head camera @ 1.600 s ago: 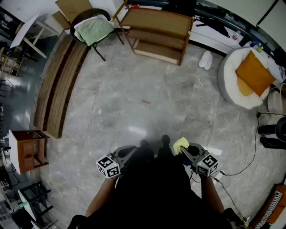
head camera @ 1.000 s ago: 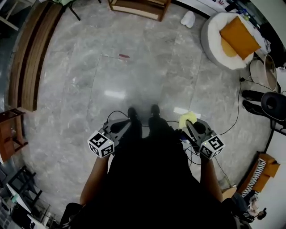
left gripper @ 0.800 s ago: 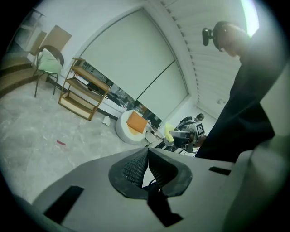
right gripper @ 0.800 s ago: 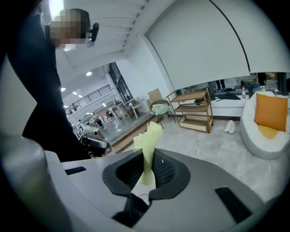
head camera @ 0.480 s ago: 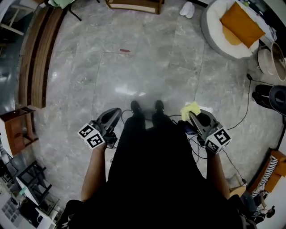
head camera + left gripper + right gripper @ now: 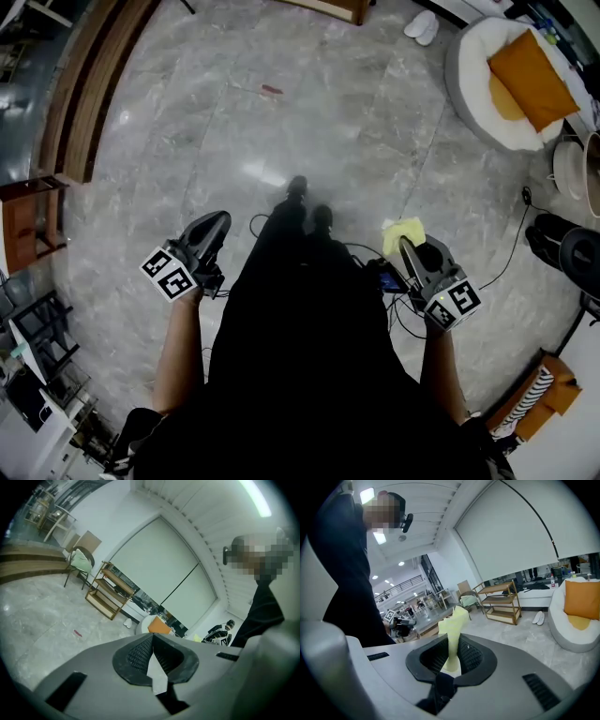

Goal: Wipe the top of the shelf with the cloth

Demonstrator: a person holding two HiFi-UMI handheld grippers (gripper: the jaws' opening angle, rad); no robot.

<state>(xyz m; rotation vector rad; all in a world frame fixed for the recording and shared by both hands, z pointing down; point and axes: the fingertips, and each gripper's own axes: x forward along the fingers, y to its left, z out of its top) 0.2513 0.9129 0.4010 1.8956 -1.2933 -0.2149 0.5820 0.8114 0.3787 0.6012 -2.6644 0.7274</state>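
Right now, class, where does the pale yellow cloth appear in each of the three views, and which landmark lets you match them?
Head view: the pale yellow cloth is right of centre, pinched in the right claw.
Left gripper view: a tiny yellow speck right of centre, probably the cloth.
Right gripper view: centre, standing upright between the jaws.
Shared landmark: the orange square cushion, seen in all three views.
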